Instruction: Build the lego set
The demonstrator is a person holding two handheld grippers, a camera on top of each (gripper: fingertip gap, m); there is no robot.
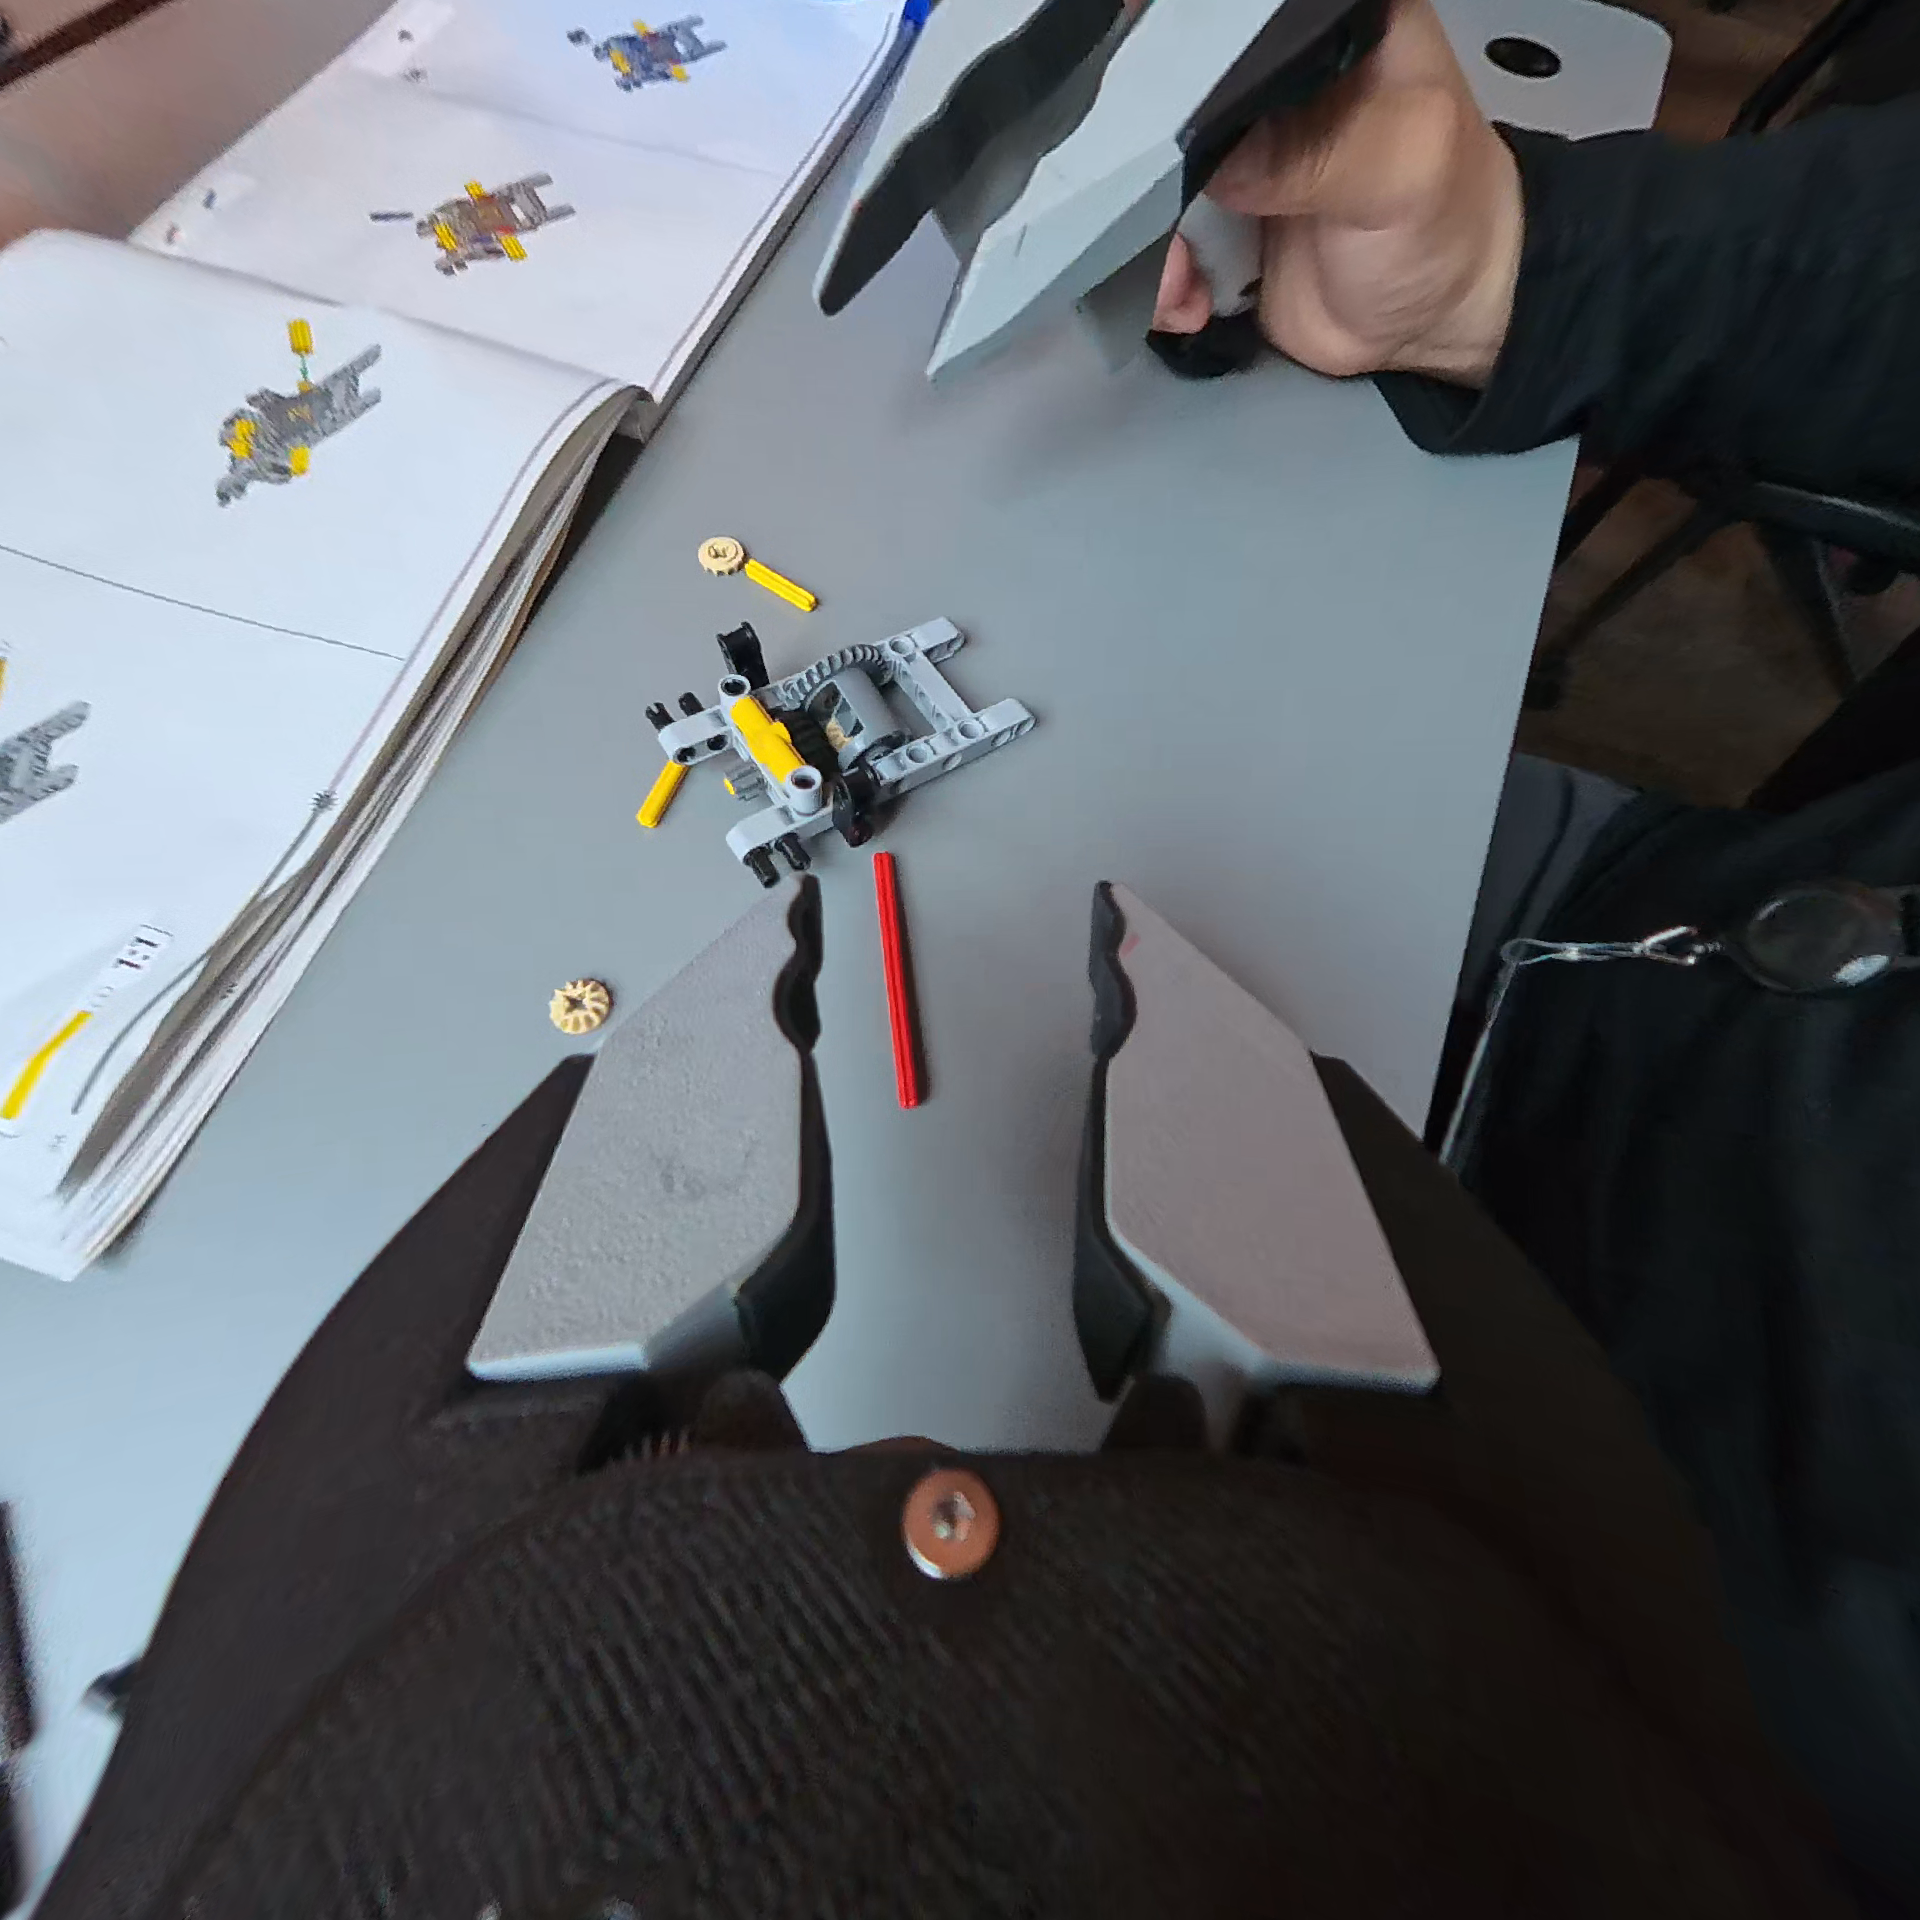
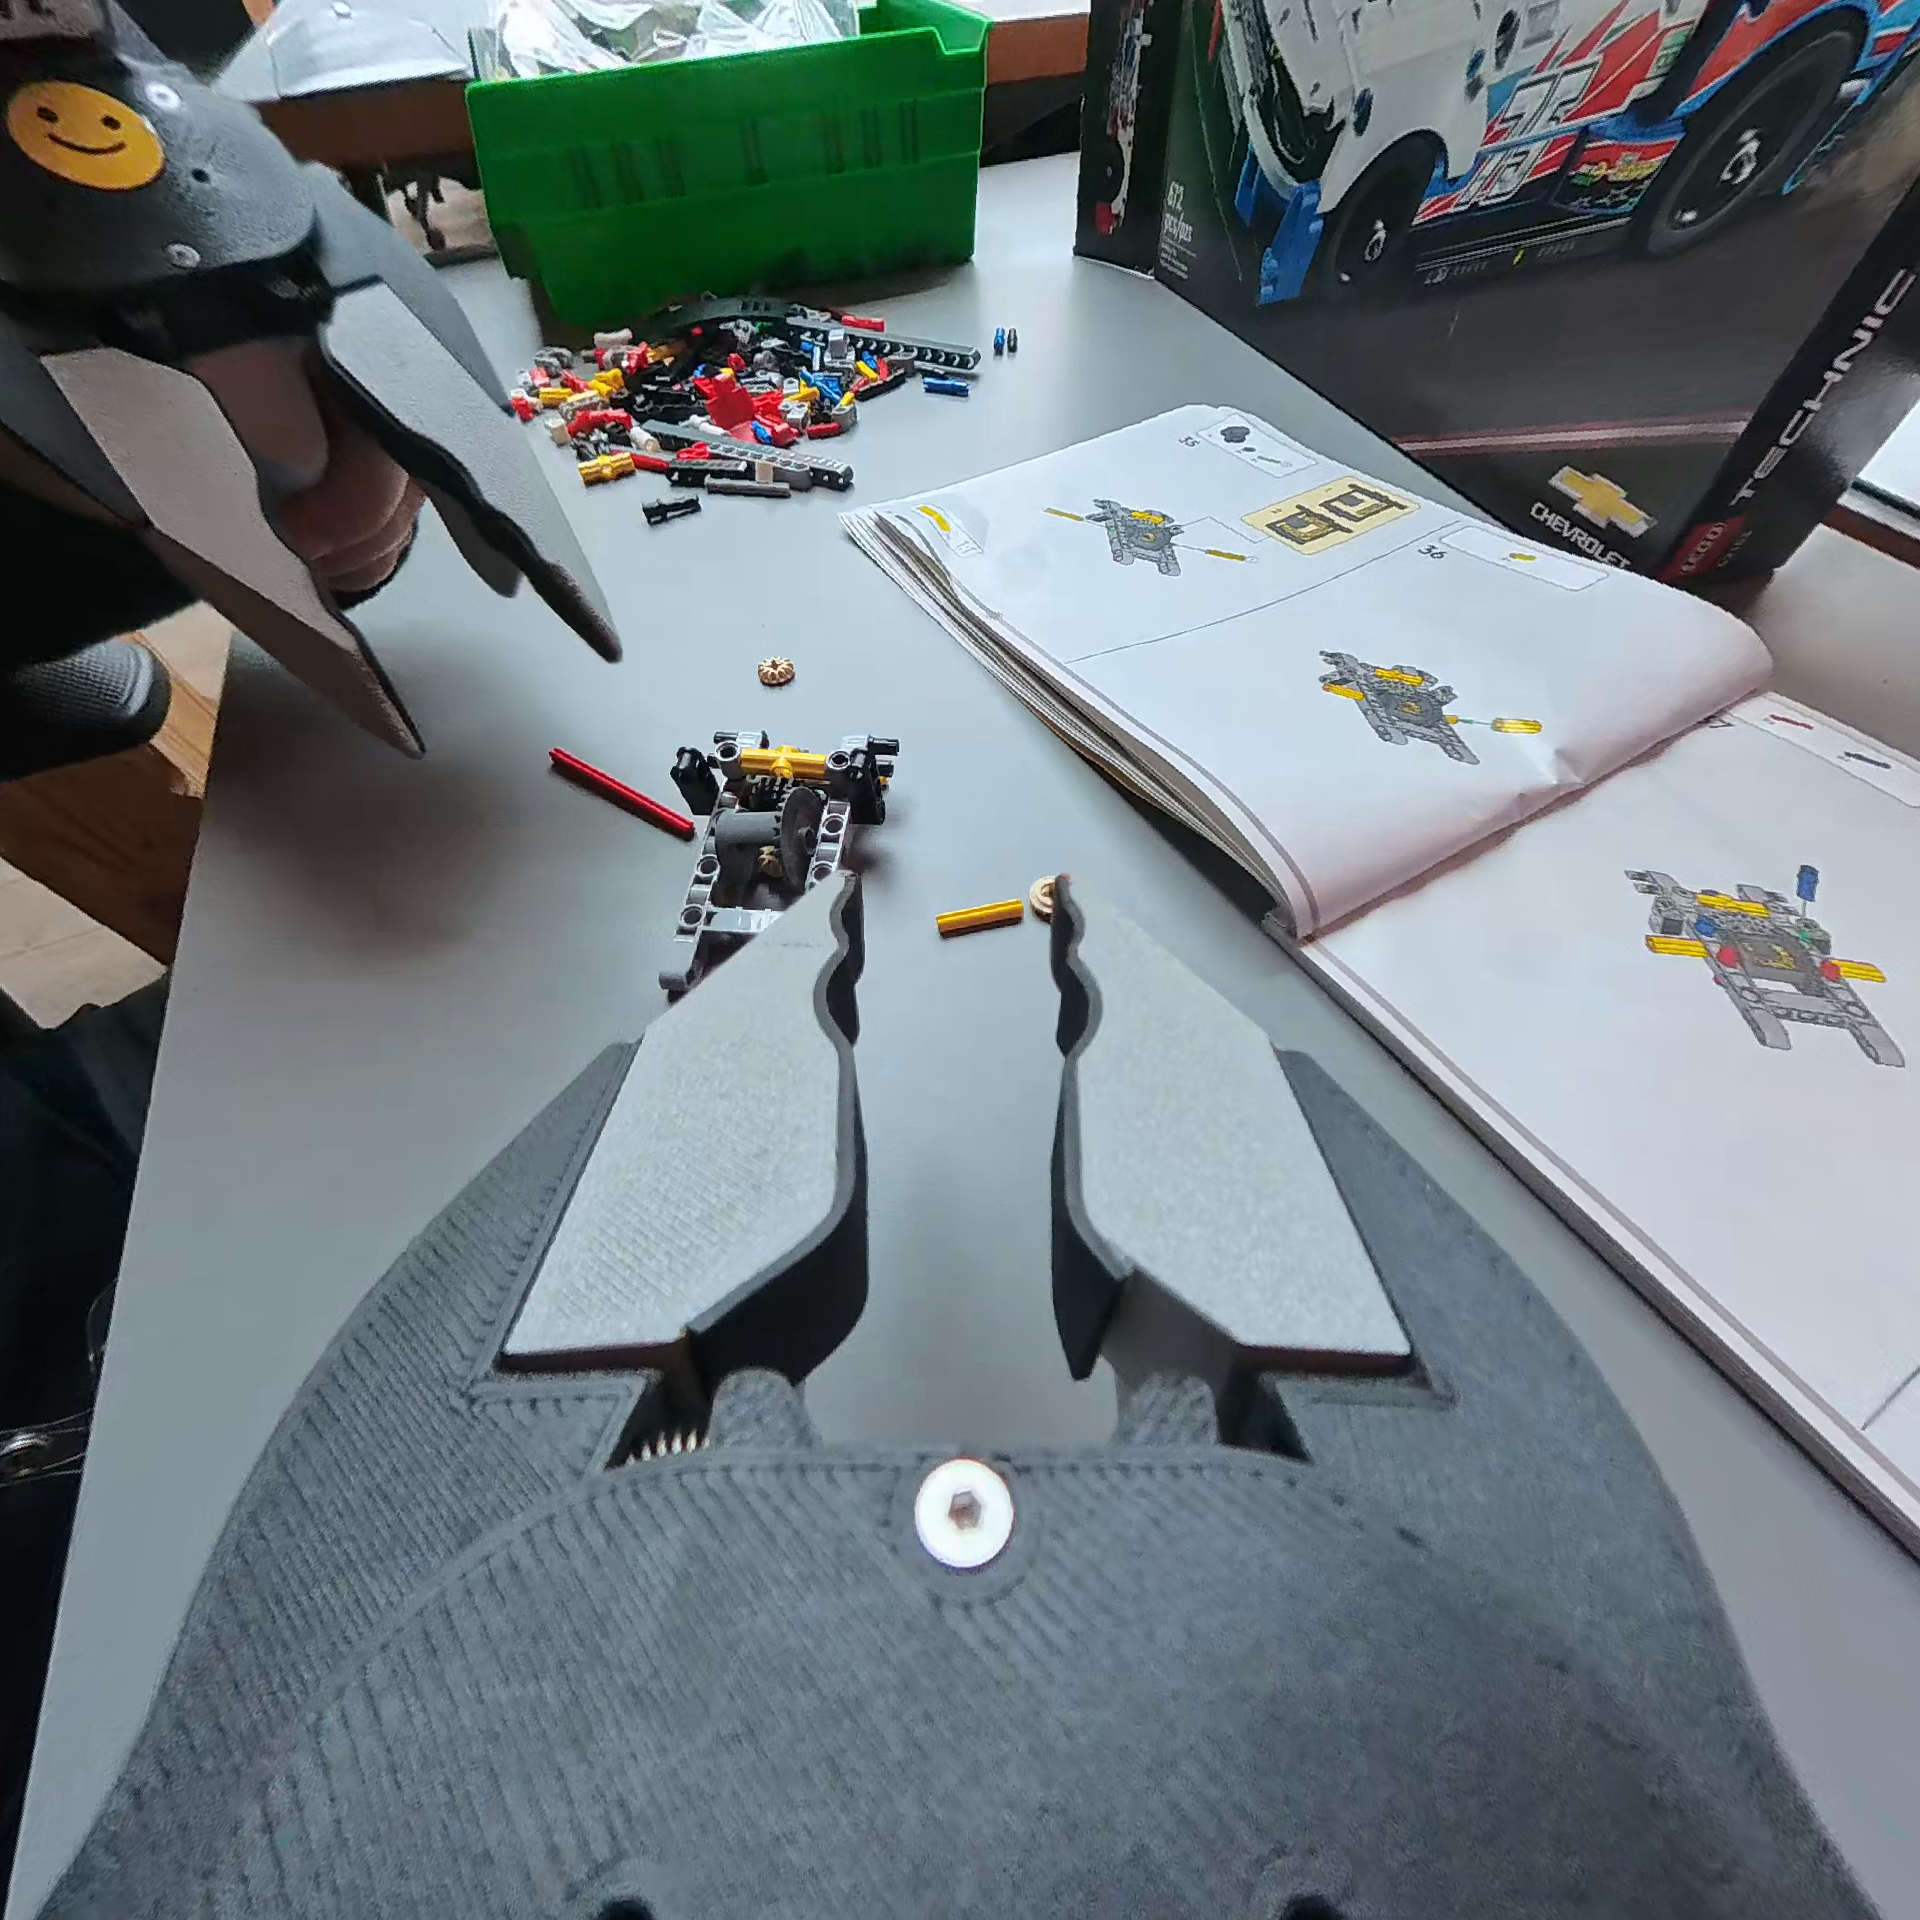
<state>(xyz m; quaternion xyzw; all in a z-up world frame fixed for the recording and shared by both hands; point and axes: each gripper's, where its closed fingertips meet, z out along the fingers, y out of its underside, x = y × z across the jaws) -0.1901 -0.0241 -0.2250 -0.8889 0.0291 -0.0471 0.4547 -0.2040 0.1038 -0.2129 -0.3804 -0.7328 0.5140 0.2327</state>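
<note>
2 tan gears; 2 yellow axles; 1 red axle; 1 grey assy; 1 manual.

The grey-and-yellow partly built Lego frame lies mid-table. A red axle rod lies just left of it, a tan bevel gear behind it. The open white instruction booklet lies right; a loose brick pile and green plastic bin lie behind.
</note>
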